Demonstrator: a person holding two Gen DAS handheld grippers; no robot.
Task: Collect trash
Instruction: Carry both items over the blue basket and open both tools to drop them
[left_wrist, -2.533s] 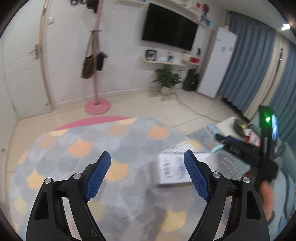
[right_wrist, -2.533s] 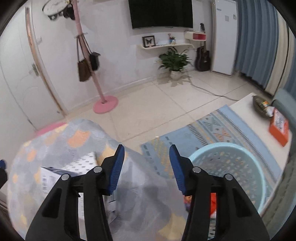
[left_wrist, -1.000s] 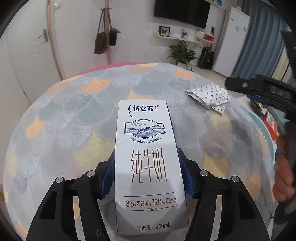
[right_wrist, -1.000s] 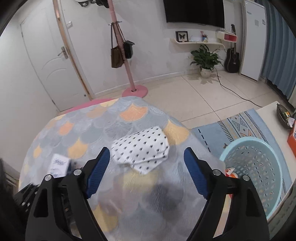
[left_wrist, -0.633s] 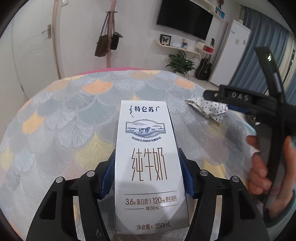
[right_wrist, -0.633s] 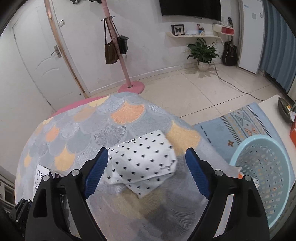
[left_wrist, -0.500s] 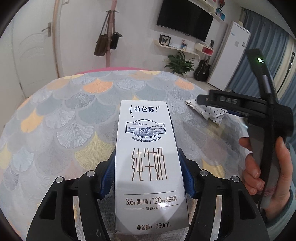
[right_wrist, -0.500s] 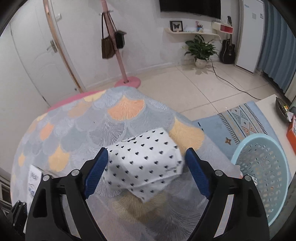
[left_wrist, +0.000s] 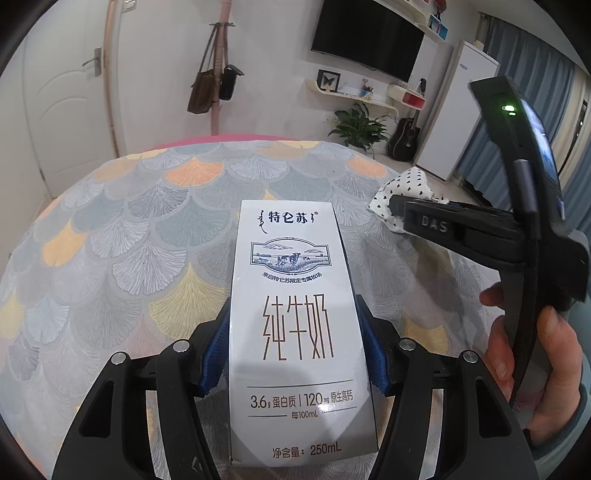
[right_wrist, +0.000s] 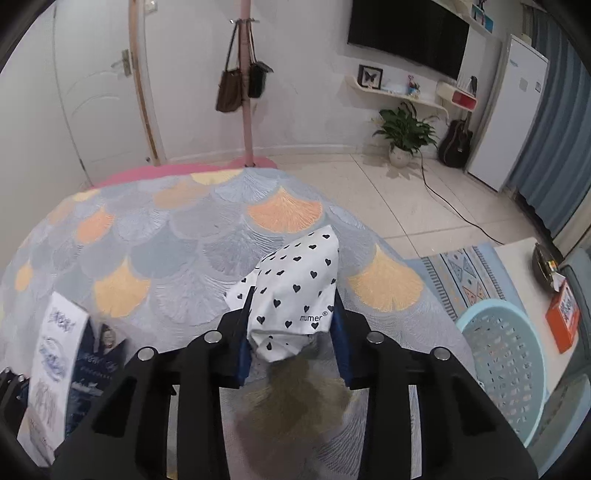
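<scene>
Surface: round table (right_wrist: 155, 258) under a fan-patterned cloth, tiled floor beyond.
Carton: milk carton (left_wrist: 295, 325) stands on the cloth, clamped between the left gripper's (left_wrist: 291, 354) blue pads.
Packet: heart-print packet (right_wrist: 295, 295) sits between the right gripper's (right_wrist: 291, 339) pads; its jaws have just been closing and now pinch it, crumpling it.
Basket: pale blue basket (right_wrist: 506, 354) on the floor, right of the table.
Hand: person's hand (left_wrist: 532, 369) holds the right gripper's handle.
</scene>
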